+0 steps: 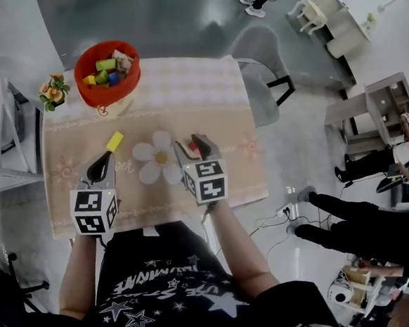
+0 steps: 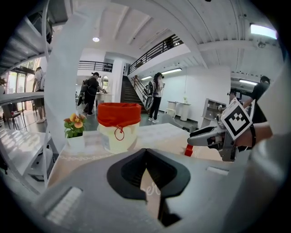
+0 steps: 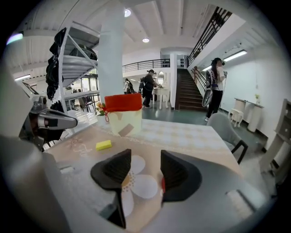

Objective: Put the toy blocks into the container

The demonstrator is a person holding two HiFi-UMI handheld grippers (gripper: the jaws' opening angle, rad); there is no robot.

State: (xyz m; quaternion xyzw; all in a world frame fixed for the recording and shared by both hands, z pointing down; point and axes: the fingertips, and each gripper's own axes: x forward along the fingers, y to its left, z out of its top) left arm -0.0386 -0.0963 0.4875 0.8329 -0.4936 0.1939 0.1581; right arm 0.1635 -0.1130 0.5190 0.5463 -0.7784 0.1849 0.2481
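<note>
Right fingers apart around red block, left fingers together

We find bright, even light from ceiling lamps and a strip light. We note pale glare on the glossy floor, soft faint shadows, heavy fisheye bending with black corners in both gripper views, and blurred near foreground.

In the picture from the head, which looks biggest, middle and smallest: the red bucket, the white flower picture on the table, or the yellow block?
1. red bucket
2. white flower picture
3. yellow block
The bucket looks only a little bigger than the flower. The block is clearly the smallest.
</note>
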